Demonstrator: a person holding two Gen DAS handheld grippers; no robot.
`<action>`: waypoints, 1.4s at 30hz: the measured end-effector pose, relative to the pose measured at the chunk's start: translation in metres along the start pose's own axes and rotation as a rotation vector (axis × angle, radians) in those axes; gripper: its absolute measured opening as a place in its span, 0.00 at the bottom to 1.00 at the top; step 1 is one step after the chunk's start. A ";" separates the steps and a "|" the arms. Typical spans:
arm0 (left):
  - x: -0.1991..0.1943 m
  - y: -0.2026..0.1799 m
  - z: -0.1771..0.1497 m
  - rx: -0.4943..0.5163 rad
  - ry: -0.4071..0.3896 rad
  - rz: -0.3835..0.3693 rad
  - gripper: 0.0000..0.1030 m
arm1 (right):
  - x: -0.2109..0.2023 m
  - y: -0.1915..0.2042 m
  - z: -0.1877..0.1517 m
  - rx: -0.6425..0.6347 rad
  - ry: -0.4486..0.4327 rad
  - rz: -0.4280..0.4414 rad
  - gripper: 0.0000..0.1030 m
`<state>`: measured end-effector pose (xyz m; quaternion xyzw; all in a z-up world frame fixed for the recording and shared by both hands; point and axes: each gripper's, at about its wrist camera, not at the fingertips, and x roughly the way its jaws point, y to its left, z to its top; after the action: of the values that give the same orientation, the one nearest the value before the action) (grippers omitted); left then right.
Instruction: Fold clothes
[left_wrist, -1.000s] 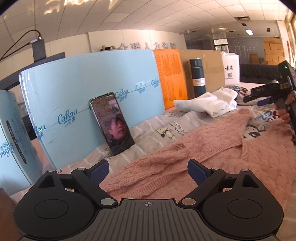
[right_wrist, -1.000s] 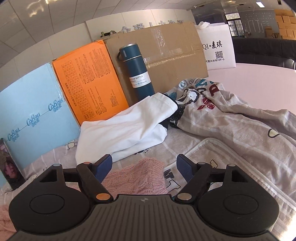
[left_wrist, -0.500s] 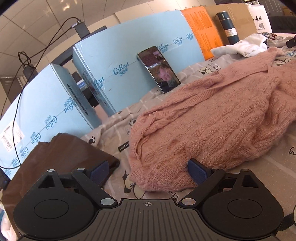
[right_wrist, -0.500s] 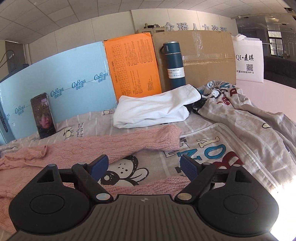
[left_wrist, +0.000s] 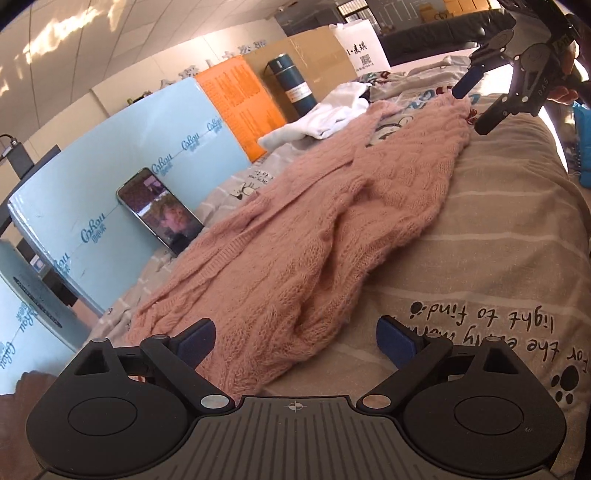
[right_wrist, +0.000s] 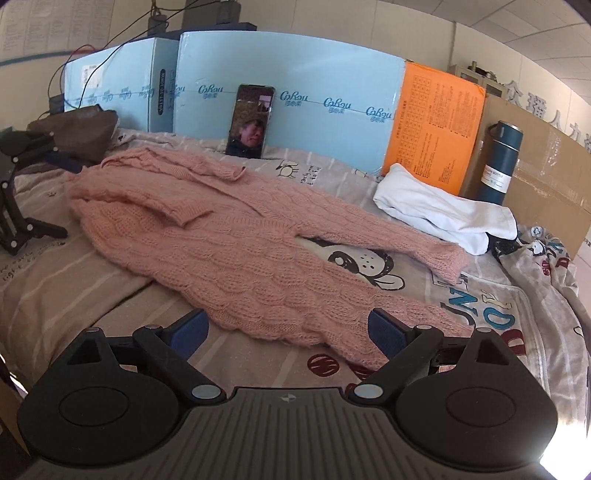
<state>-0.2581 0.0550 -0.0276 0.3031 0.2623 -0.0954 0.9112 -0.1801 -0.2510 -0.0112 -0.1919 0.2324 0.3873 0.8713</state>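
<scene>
I had both grippers spread, gripping nothing: left gripper (left_wrist: 295, 341) low at one end of the pink cable-knit cardigan (right_wrist: 236, 236), right gripper (right_wrist: 286, 330) at the opposite end.

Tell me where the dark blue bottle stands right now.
The dark blue bottle stands upright at the right of the right wrist view, against the cardboard box, behind the white garment, beside the orange box.

Both claws look the same: matte black plastic, with two round discs on a ribbed grey base that has a little crosshair mark. The left claw (left_wrist: 295, 341) and right claw (right_wrist: 286, 332) have angled black arms with silver pivot screws and dark blue pads (right_wrist: 386, 329) on the fingertips.
</scene>
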 end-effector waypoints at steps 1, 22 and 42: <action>0.003 -0.001 0.002 0.006 -0.002 0.006 0.97 | 0.004 0.004 0.001 -0.034 0.015 0.008 0.91; 0.019 0.042 -0.010 -0.181 -0.082 0.089 0.22 | 0.030 -0.046 0.017 0.038 -0.064 -0.046 0.40; 0.082 0.141 0.008 -0.444 -0.031 0.024 0.22 | 0.121 -0.126 0.091 0.129 -0.049 0.127 0.16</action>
<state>-0.1384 0.1620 0.0046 0.0968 0.2590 -0.0291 0.9606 0.0112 -0.2123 0.0153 -0.1108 0.2469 0.4306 0.8610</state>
